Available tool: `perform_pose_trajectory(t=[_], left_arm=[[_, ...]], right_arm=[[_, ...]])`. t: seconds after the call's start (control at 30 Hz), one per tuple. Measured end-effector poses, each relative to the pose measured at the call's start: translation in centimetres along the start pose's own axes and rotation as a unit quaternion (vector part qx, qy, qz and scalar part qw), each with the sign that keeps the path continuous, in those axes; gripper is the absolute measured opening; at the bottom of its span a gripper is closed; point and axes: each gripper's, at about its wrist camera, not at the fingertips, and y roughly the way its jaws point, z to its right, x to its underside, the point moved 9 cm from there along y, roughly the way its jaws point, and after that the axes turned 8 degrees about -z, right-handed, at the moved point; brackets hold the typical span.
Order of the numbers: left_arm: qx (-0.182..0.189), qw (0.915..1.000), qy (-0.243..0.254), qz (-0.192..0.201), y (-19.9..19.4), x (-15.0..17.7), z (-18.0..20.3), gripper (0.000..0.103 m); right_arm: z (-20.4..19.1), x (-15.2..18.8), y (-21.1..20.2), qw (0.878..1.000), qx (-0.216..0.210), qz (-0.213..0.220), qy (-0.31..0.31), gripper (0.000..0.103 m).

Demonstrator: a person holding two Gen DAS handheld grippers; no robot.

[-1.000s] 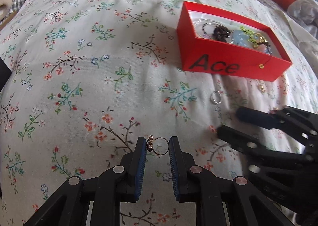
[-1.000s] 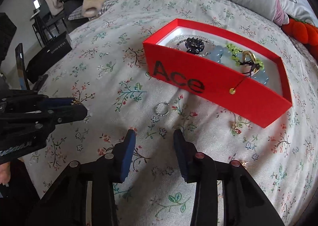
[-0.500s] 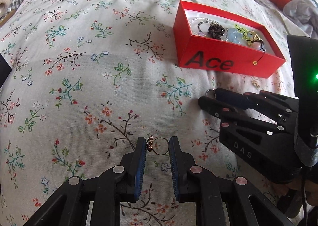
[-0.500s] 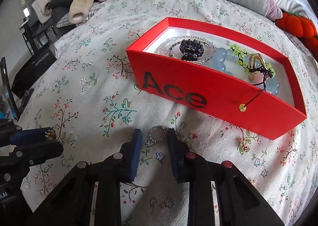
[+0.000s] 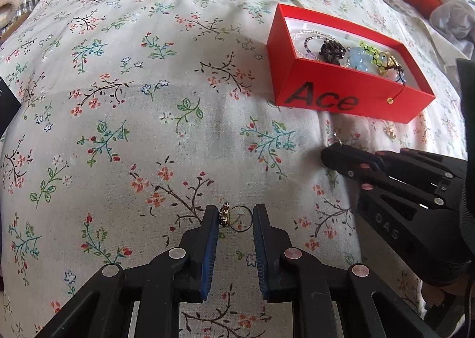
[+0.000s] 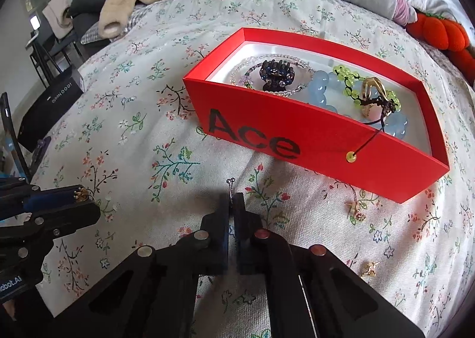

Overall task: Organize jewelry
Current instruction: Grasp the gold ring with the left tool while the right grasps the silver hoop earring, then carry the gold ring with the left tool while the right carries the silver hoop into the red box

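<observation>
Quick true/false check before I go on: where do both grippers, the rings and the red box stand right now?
1. The left gripper holds a gold ring between its pads. True.
2. The right gripper stands wide open. False: its jaws have just been closing and are shut on a small silver ring.
3. The red box is empty. False: it holds bead bracelets and a dark hair claw.
4. Small gold earrings lie on the bedspread outside the box. True.

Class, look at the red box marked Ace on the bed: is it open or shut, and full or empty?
Open and partly filled. The red box has no lid on, and beaded bracelets and a dark hair claw lie inside on its white floor.
</observation>
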Motion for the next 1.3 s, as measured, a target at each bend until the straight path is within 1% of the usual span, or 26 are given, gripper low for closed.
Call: perform_pose_trajectory(t=[0.13,0.23,0.53,0.8,1.0,1.17,1.3], left_arm=[[0.000,1.0000,-0.003,0.001,0.2,-0.4,-0.1,0.018],[0.002,1.0000,-0.005,0.005,0.1,-0.7,0.0,0.018],[0.024,0.9992,-0.011,0.029,-0.7,-2.3,1.4,0.018],[0.043,0.9964,0.008,0.073,-2.5,-5.0,4.0,0.018],[0.043,0.9940,0.027,0.097,-2.5,-7.3,5.6,0.018],[0.039,0.9908,0.046,0.121,-2.1,-9.0,6.7,0.018],[0.036,0.9892,0.048,0.134,-1.5,-10.4,7.1,0.018]], right_arm=[[0.3,0.3,-0.8,1.000,-0.002,0.001,0.005,0.002],[0.6,0.3,-1.8,1.000,-0.013,0.007,0.016,0.002],[2.4,0.1,-5.5,0.998,-0.026,0.030,0.048,0.002],[5.0,-0.4,-8.7,0.995,-0.029,0.056,0.077,0.002],[7.3,-1.0,-10.4,0.992,-0.024,0.072,0.096,0.002],[9.2,-1.5,-10.7,0.991,-0.018,0.076,0.110,0.002],[10.3,-1.9,-10.4,0.990,-0.015,0.074,0.118,0.002]])
